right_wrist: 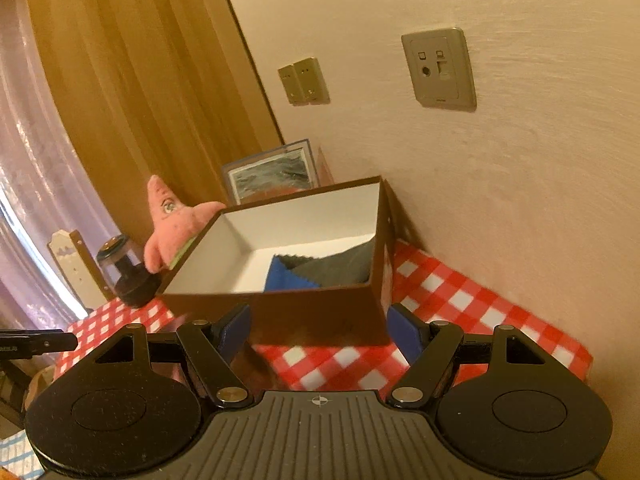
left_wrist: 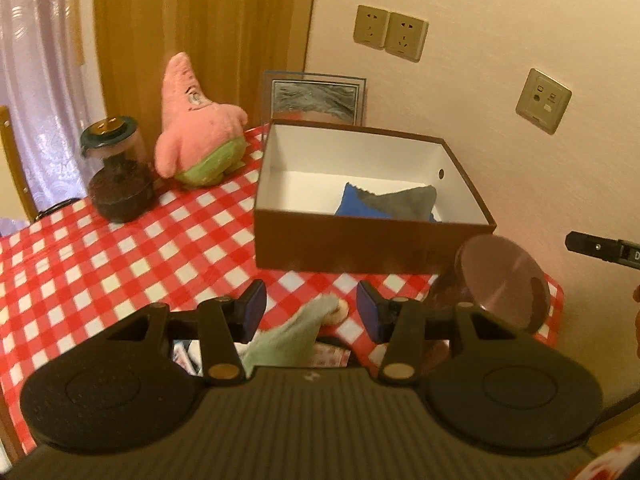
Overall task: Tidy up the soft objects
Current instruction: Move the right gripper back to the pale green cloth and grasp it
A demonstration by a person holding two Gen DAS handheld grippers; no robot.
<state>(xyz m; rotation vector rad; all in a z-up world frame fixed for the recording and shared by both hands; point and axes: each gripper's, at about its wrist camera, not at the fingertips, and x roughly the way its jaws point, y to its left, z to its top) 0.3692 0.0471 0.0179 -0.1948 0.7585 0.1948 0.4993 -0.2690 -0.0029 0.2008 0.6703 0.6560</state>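
Note:
A brown box [left_wrist: 360,246] with a white inside stands on the red checked table; a blue cloth [left_wrist: 354,204] and a grey cloth [left_wrist: 404,200] lie in it. A pink starfish plush [left_wrist: 196,128] stands left of the box. My left gripper [left_wrist: 311,310] is open above a pale green soft item [left_wrist: 292,338] lying on the table's near part. My right gripper [right_wrist: 318,334] is open and empty in front of the box [right_wrist: 320,312], with the cloths [right_wrist: 320,270] and plush [right_wrist: 172,224] beyond.
A dark jar with a lid [left_wrist: 118,172] stands left of the plush. A framed picture [left_wrist: 316,98] leans on the wall behind the box. A round pink lid-like disc [left_wrist: 502,280] sits at the table's right corner. Wall sockets [left_wrist: 390,34] are above.

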